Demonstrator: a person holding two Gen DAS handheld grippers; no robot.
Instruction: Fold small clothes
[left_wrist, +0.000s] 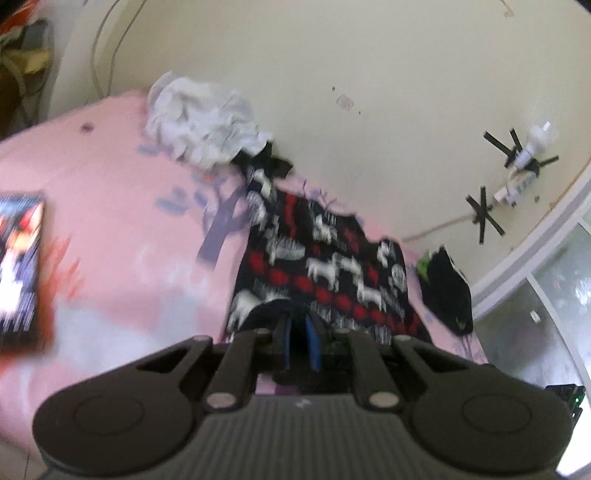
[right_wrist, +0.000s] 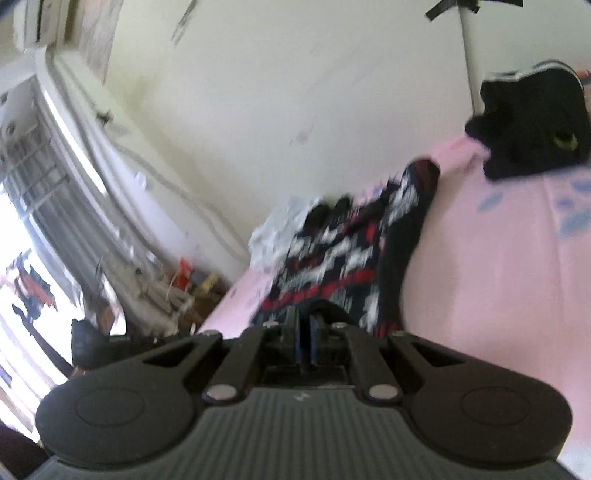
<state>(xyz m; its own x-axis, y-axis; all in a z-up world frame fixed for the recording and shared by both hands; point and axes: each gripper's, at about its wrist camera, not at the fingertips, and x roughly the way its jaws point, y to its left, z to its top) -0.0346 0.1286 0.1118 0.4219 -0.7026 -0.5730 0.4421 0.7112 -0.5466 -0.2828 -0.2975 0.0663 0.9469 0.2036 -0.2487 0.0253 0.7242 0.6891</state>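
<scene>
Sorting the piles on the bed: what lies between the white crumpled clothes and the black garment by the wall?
In the left wrist view, the patterned black, red and white garment lies between the white clothes and the black garment.

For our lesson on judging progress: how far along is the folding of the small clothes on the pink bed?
Done: nothing here looks folded. In hand: both the left claw and the right claw are shut on the near edge of the patterned garment, which lies spread on the pink sheet. Left: folding that one, then the crumpled white garment and the black garment.
</scene>
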